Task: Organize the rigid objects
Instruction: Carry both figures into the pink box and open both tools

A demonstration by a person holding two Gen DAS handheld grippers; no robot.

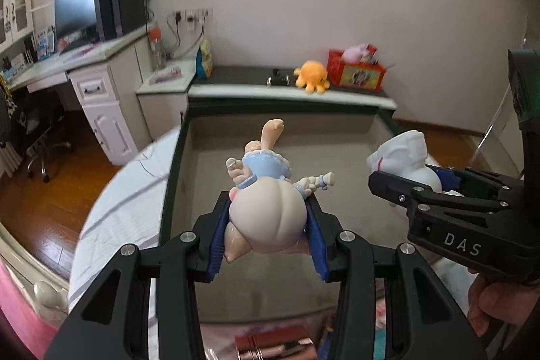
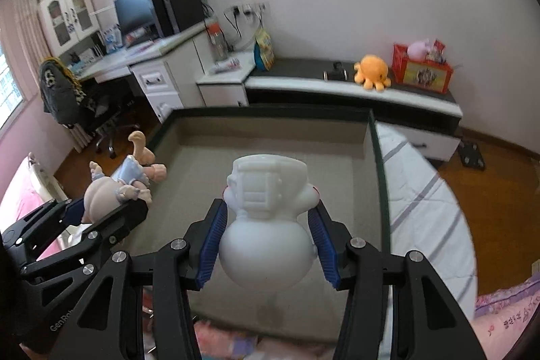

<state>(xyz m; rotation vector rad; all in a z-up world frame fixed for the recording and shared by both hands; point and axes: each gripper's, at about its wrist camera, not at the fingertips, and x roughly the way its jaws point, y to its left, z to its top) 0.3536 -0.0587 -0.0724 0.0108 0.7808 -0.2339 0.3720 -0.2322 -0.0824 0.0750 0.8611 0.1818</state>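
Left claw (image 1: 268,237) clamped on pink doll figurine (image 1: 266,221): blue pads (image 1: 217,240) pressed to both sides of its round head, body w/ light-blue dress pointing away from camera, one leg raised. Seen from right wrist view, same figurine (image 2: 101,196) held at left edge, off the box's left side, above bed level.

Right claw (image 2: 268,243) clamped on white figurine (image 2: 266,225): pads (image 2: 212,242) against its smooth round lower part, ribbed squarish section facing up and away. In left wrist view, white figurine (image 1: 403,156) pokes out beyond the right claw (image 1: 422,188), marked "DAS", at right. Both figurines held in air, apart from each other, above the box.

Directly below/ahead: open fabric storage box (image 2: 379,157), dark green rim, beige lining; interior bottom visible under both figurines. Box sits on bed w/ white striped sheet (image 2: 425,201). Pink patterned bedding (image 2: 506,319) at near right corner.

Beyond box: low cabinet w/ dark top (image 2: 303,73) along wall. On it, L to R: snack bag (image 2: 265,49), small dark item (too blurred to ID), orange octopus plush (image 2: 371,71), red crate (image 2: 422,70) holding a pink plush.

Far left: white desk (image 2: 158,56) w/ monitor (image 2: 135,9) and black PC tower (image 2: 179,2), drawers below, office chair (image 2: 77,97) w/ dark garment over its back. White glass-door cupboard (image 2: 67,16) behind. Wood floor at both sides.
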